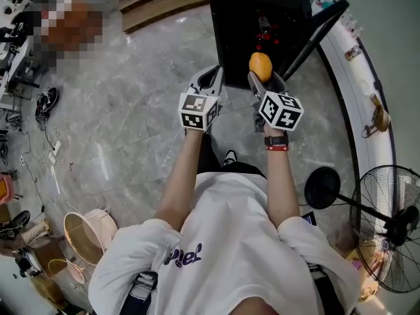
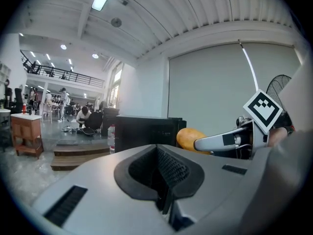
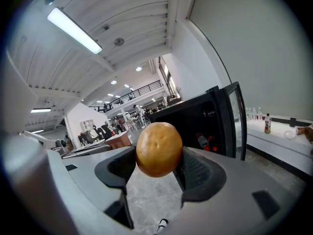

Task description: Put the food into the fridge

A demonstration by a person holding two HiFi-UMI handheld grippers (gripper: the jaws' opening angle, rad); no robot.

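Observation:
A round yellow-orange fruit (image 1: 260, 65) (image 3: 159, 149) is clamped between the pads of my right gripper (image 1: 264, 77) (image 3: 156, 166), held in the air just in front of the black fridge (image 1: 243, 25) (image 3: 195, 121). The fridge door (image 1: 315, 35) (image 3: 234, 119) stands open to the right, and red-capped bottles (image 1: 262, 38) (image 3: 203, 142) show inside. My left gripper (image 1: 211, 77) (image 2: 164, 180) hovers beside the right one, its jaws together with nothing between them. In the left gripper view the fruit (image 2: 188, 137) shows to the right, in front of the fridge (image 2: 142, 131).
A curved white counter (image 1: 367, 110) with small items runs along the right. A standing fan (image 1: 387, 228) is at the lower right. Wicker baskets (image 1: 82, 231) and cables lie on the marble floor at the left. Wooden steps (image 1: 164, 2) lie left of the fridge.

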